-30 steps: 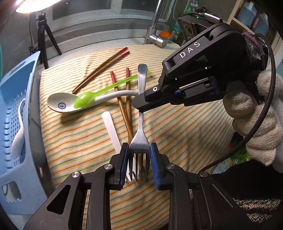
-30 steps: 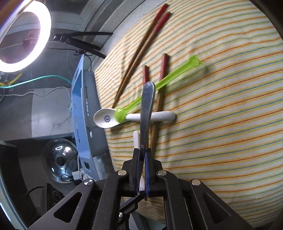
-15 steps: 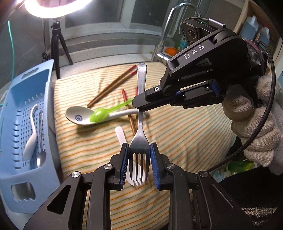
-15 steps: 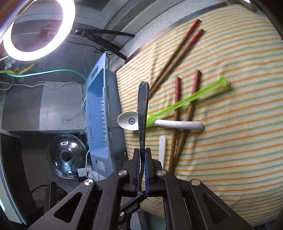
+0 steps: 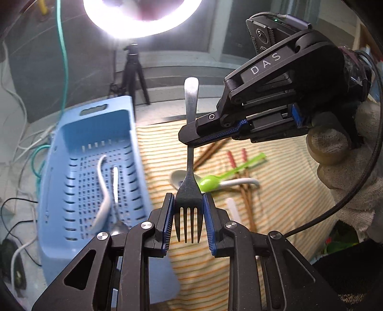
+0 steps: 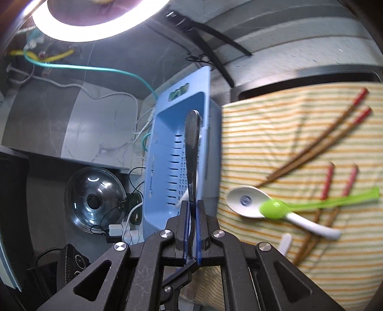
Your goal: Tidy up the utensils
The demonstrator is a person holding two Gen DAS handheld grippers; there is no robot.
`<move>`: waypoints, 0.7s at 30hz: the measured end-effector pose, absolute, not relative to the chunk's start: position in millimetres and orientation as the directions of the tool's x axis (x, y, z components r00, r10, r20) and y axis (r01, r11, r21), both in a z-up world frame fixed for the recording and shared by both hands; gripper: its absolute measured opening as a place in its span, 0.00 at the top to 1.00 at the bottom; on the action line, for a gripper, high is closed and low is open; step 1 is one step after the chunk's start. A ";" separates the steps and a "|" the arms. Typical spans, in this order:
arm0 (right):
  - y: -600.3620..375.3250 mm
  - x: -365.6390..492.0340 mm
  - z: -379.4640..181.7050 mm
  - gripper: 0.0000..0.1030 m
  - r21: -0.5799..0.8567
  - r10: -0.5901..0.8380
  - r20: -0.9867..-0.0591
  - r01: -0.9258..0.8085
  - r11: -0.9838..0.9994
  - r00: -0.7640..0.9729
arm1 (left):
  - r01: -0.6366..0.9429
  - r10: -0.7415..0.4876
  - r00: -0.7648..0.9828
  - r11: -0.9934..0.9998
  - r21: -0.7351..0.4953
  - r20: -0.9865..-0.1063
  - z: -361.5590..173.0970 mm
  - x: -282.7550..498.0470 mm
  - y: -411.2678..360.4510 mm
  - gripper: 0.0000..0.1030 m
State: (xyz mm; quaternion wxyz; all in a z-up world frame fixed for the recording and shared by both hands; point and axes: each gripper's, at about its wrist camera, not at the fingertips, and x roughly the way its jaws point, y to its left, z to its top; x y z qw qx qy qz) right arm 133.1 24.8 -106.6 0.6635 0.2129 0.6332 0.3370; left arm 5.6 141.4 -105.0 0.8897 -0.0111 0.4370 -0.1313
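Nearby, blue basket (image 5: 95,167) beside striped cloth (image 5: 275,203); both hand-held grippers clamped on fork (image 5: 189,186).

A ring light (image 5: 141,19) blazes overhead on its black tripod (image 5: 132,71), grey wall (image 6: 43,119) behind, cables trailing across it.

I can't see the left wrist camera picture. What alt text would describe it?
A metal fork is held by two grippers: the left gripper grips its head, the right gripper pinches its handle. To the left, a blue basket holds two spoons; more utensils lie on a striped cloth.
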 end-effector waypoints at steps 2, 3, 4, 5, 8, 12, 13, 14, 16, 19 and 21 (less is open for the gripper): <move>40.0 136.3 -106.3 0.95 0.703 0.713 -0.700 -0.205 0.681 -0.035 | 0.196 -0.228 0.587 0.971 -0.137 -0.776 -109.3 10.5 150.9 0.78; 48.5 138.1 -107.0 0.96 0.699 0.710 -0.703 -0.223 0.679 -0.041 | 0.183 -0.216 0.589 0.974 -0.132 -0.779 -111.4 12.8 156.4 0.78; 57.0 140.3 -108.4 0.96 0.691 0.703 -0.710 -0.238 0.682 -0.045 | 0.168 -0.206 0.588 0.977 -0.132 -0.782 -113.4 14.8 162.1 0.78; 64.9 142.1 -110.6 0.96 0.684 0.696 -0.716 -0.249 0.686 -0.050 | 0.159 -0.203 0.585 0.978 -0.135 -0.785 -113.5 15.9 166.1 0.78; 84.7 145.8 -116.1 0.96 0.659 0.674 -0.737 -0.289 0.695 -0.061 | 0.132 -0.185 0.577 0.982 -0.133 -0.795 -119.5 19.6 174.2 0.78; 105.8 146.4 -122.0 0.96 0.612 0.634 -0.770 -0.359 0.705 -0.068 | 0.102 -0.171 0.566 0.985 -0.137 -0.807 -126.8 22.4 183.0 0.78; 109.7 146.0 -123.5 0.95 0.603 0.627 -0.776 -0.373 0.705 -0.069 | 0.093 -0.168 0.564 0.986 -0.140 -0.809 -128.5 22.7 185.5 0.78; 114.0 145.7 -124.8 0.95 0.592 0.618 -0.783 -0.391 0.705 -0.070 | 0.086 -0.167 0.562 0.986 -0.144 -0.810 -129.6 22.8 187.3 0.78; 120.1 145.6 -126.2 0.95 0.570 0.602 -0.796 -0.417 0.709 -0.065 | 0.074 -0.164 0.560 0.986 -0.148 -0.812 -131.5 23.3 190.3 0.78; 127.8 144.5 -127.0 0.94 0.528 0.575 -0.817 -0.463 0.712 -0.046 | 0.064 -0.160 0.559 0.987 -0.150 -0.813 -131.6 23.7 192.4 0.78; 131.2 143.6 -127.2 0.93 0.511 0.565 -0.824 -0.483 0.711 -0.038 | 0.053 -0.154 0.559 0.987 -0.151 -0.814 -132.1 23.9 193.8 0.78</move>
